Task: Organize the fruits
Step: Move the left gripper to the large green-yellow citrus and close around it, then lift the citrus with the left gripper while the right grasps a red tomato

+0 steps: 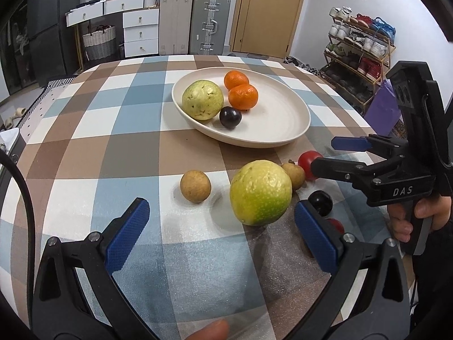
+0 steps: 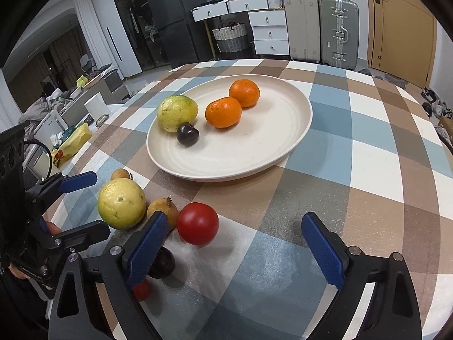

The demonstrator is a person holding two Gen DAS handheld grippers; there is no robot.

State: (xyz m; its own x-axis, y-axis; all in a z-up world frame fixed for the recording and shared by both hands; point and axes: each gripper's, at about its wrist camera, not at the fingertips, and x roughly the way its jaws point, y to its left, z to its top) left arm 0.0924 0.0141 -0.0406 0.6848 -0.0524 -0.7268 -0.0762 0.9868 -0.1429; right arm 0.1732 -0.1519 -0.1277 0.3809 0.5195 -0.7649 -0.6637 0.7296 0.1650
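A checked tablecloth [image 2: 368,147] is laid over the table. A cream plate [image 2: 269,153] is set at twelve o'clock; loose fruits [image 2: 121,202] are grouped on the cloth at eight o'clock.

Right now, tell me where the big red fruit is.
The big red fruit lies on the tablecloth, off the plate, between the open right gripper's fingers nearer its left one, beside a small brown fruit.

From my two wrist cameras the room is evenly bright; fruit near the plate [image 2: 300,130] cast soft shadows. Heavy fisheye bending and dark corners surround it; focus stays sharp.
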